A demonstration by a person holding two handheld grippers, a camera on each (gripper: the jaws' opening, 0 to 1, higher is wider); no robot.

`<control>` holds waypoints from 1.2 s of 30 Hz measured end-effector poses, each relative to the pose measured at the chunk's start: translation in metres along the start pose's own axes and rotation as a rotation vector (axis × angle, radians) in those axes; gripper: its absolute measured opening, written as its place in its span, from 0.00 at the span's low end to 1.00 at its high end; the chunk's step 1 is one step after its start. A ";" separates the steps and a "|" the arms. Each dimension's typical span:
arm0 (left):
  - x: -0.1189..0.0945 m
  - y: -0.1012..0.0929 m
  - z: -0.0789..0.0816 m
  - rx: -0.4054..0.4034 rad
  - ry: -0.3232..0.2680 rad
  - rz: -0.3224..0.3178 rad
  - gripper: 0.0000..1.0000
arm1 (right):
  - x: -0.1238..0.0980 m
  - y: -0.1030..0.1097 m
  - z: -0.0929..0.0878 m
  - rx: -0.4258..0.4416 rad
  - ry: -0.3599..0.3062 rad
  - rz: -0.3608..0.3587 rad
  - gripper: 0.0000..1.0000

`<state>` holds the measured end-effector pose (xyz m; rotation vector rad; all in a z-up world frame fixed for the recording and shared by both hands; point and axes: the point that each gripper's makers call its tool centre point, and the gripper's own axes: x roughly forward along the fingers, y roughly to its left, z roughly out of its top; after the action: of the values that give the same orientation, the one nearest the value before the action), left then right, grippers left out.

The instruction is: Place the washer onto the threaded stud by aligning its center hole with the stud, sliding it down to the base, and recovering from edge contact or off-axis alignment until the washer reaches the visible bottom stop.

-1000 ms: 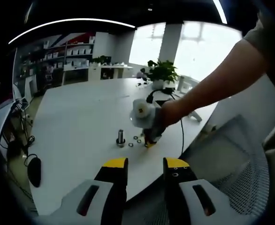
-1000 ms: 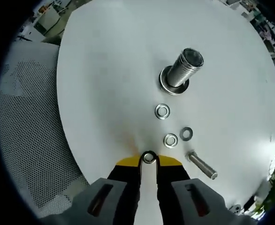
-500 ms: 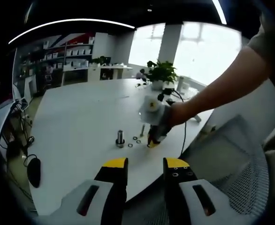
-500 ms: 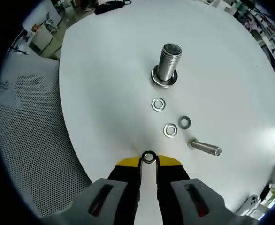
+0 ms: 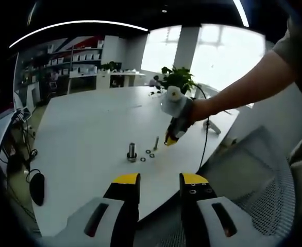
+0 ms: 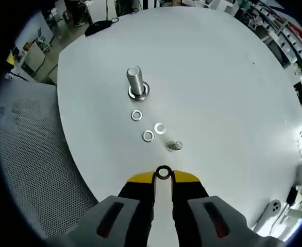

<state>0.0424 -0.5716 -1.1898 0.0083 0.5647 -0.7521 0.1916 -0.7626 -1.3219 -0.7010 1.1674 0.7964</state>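
steel washer (image 6: 163,173) is sitting clamped on edge between the tips of the right gripper (image 6: 163,176), jaws closed on its rim, hole facing the camera. in the left gripper view the right gripper (image 5: 170,139) is hanging in the air above the table (image 5: 84,123), well clear of the surface, near the edge closest to the person.

stud (image 6: 136,84) is standing upright on its base, well in from that edge and well apart from the held washer. a washer-like ring appears to be lying at its foot already; whether that is part of the stud's flange or a placed washer, i cannot tell. three loose washers (image 6: 148,136) are lying flat on the table between stud and gripper, and a bolt (image 6: 174,146) is resting just beside them, seen nearly end-on.

left gripper (image 5: 160,181) is idling low off the near edge, jaws apart and holding nothing.

progress, as judged: pickup is done and the grip looks secure. everything after it is still outstanding: carrying over the stud, turning the washer flat, centring the hole on the stud top, and sliding down to the base. the washer is held vertical while the stud axis is vertical too, so a reorientation is looking necessary before any engagement.
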 end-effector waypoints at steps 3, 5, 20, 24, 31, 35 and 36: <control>0.000 -0.001 -0.001 0.007 0.009 -0.002 0.28 | -0.006 -0.002 0.007 -0.005 -0.024 -0.019 0.13; 0.000 -0.001 -0.001 0.011 0.011 -0.004 0.28 | -0.010 -0.002 0.015 -0.023 -0.051 -0.031 0.13; 0.001 -0.002 -0.004 0.012 0.022 -0.008 0.28 | -0.003 -0.011 0.029 -0.054 -0.064 -0.072 0.13; 0.001 -0.001 -0.004 0.010 0.022 -0.006 0.28 | -0.001 -0.009 0.029 -0.041 -0.062 -0.062 0.13; 0.001 -0.001 -0.004 0.008 0.023 -0.004 0.28 | 0.011 -0.007 0.027 -0.057 -0.031 -0.048 0.13; 0.001 0.000 -0.005 0.007 0.024 -0.003 0.28 | 0.020 -0.007 0.026 -0.063 -0.007 -0.034 0.13; 0.001 0.000 -0.005 0.006 0.024 -0.002 0.28 | 0.022 -0.007 0.026 -0.065 -0.002 -0.032 0.13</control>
<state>0.0407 -0.5713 -1.1942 0.0224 0.5858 -0.7567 0.2153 -0.7409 -1.3358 -0.7704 1.1302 0.8112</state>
